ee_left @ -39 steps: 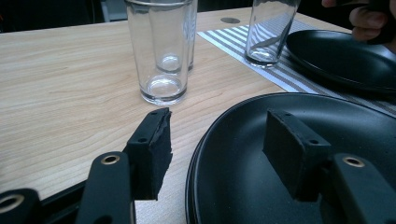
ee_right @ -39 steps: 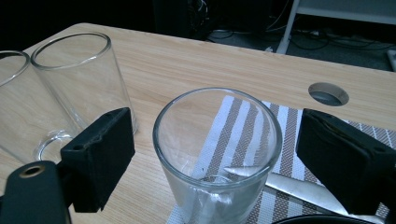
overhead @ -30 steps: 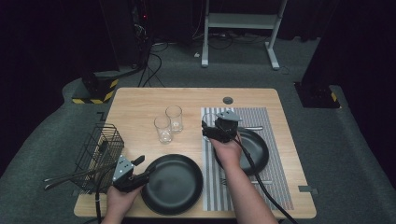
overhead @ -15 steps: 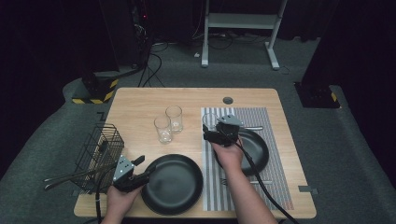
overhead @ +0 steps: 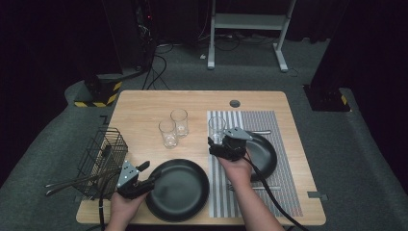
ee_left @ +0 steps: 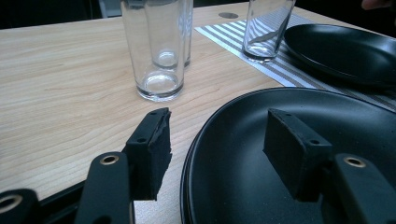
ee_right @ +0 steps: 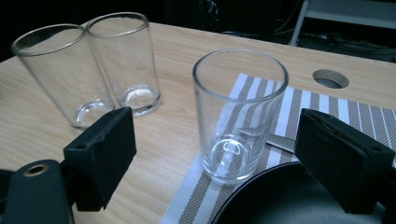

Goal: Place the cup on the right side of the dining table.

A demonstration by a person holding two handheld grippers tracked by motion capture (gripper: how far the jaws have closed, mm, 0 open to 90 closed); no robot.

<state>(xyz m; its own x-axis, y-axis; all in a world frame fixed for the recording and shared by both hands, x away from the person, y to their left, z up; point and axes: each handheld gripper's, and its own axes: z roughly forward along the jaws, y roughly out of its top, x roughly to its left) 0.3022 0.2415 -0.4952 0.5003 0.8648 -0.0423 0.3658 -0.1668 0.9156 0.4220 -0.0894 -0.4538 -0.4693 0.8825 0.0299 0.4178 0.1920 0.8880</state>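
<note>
My right gripper (overhead: 219, 144) (ee_right: 222, 154) is open just short of a clear glass (overhead: 217, 128) (ee_right: 238, 112). That glass stands upright on the striped placemat (overhead: 284, 192), clear of both jaws. Behind this gripper a black plate (overhead: 263, 155) lies on the mat. My left gripper (overhead: 148, 175) (ee_left: 219, 149) is open too, its jaws straddling the near-left rim of a larger black plate (overhead: 180, 190) (ee_left: 289, 112) without closing on it. Two more glasses (overhead: 167, 133) (overhead: 179, 121) stand together on the bare wood.
A black wire basket (overhead: 102, 155) with long utensils sticking out sits at the table's left edge. Cutlery lies on the placemat beside the right plate. A round cable hole (overhead: 235, 103) (ee_right: 330, 78) is at the far side of the table.
My right gripper has drawn back toward the person, and the third glass now stands free on the mat ahead of it. The left gripper has stayed at the plate rim.
</note>
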